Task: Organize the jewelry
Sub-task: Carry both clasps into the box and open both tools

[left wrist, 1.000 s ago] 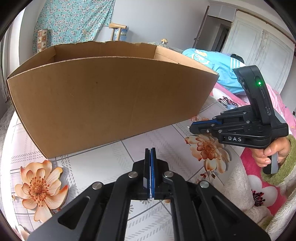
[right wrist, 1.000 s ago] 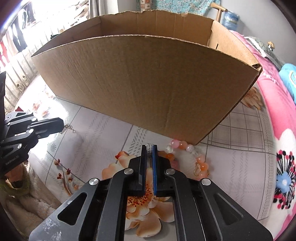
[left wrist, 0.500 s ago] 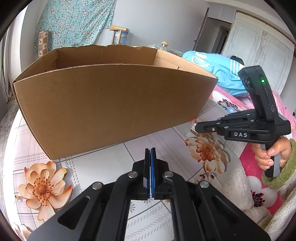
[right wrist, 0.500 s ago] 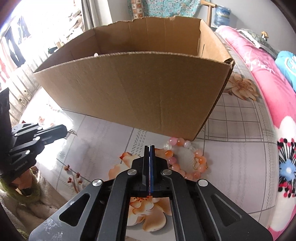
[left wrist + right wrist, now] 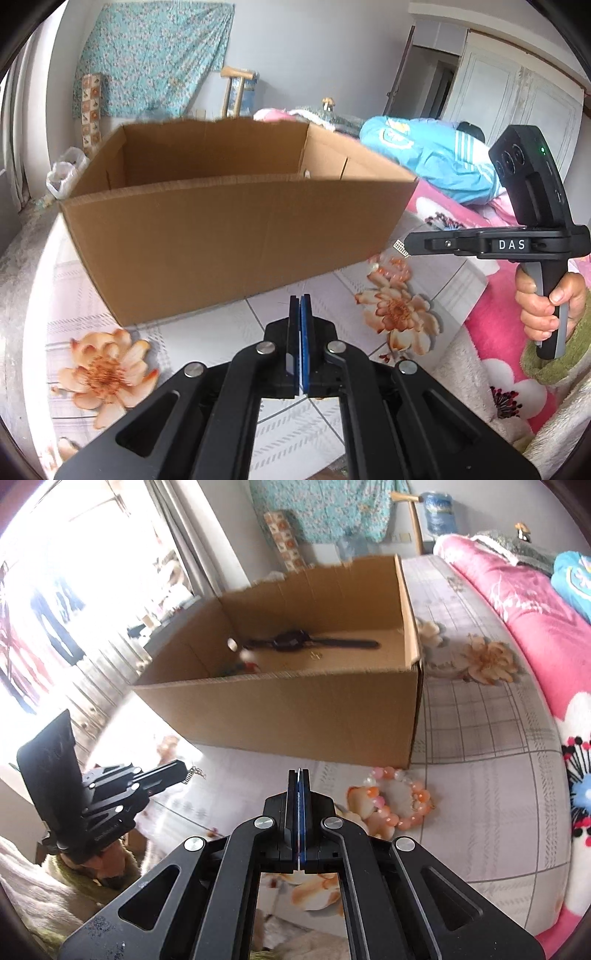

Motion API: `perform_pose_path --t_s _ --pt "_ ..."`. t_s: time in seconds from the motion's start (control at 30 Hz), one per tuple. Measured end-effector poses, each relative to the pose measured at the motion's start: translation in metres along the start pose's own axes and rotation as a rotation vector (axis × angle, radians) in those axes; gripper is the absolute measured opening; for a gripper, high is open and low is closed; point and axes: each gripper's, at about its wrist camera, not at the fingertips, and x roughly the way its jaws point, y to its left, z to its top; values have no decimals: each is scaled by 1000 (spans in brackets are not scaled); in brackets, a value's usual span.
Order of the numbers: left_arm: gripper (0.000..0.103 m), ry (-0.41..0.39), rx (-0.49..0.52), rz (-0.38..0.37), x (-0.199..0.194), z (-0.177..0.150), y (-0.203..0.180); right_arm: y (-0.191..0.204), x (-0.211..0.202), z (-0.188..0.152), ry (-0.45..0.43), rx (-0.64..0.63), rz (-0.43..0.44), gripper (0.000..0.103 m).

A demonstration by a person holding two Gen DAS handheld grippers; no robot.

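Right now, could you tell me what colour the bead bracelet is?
Orange, pink and white beads, seen best in the right wrist view: bead bracelet.

brown box [image 5: 295, 716], pink-orange bracelet [image 5: 402, 797], floral sheet [image 5: 491, 786]

One cardboard box [image 5: 295, 720]. Inside it, one black wristwatch [image 5: 295, 641], far side. One pink-and-orange bead bracelet [image 5: 399, 797] lay near the box's right corner. Two black grippers: left [image 5: 300, 299], right [image 5: 300, 773].

Bright daylight, window [image 5: 55, 590] glare left, fisheye edges, slight blur
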Motion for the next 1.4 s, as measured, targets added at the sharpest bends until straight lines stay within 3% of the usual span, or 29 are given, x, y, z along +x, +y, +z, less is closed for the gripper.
perform_pose_path --t_s 0.33,0.5,0.77,0.87,1.03,1.23,1.4 --pt "0 -152 25 -31 -61 43 -8 26 -38 22 -150 -36 111 0" --pt "0 -171 51 -4 -58 77 -6 28 -36 50 -178 -59 154 0" --pt "0 -22 -19 10 11 124 15 11 3 97 -102 -80 146 0" --pt "0 70 -65 0 47 129 24 0 14 109 -66 -85 133 0" --pt "1 149 -60 32 85 131 28 -14 35 125 -17 -116 89 0" --pt "3 197 -73 56 100 127 31 -29 49 135 -6 -102 55 5" --pt "18 168 -71 79 90 128 33 -34 38 136 -48 -87 51 14"
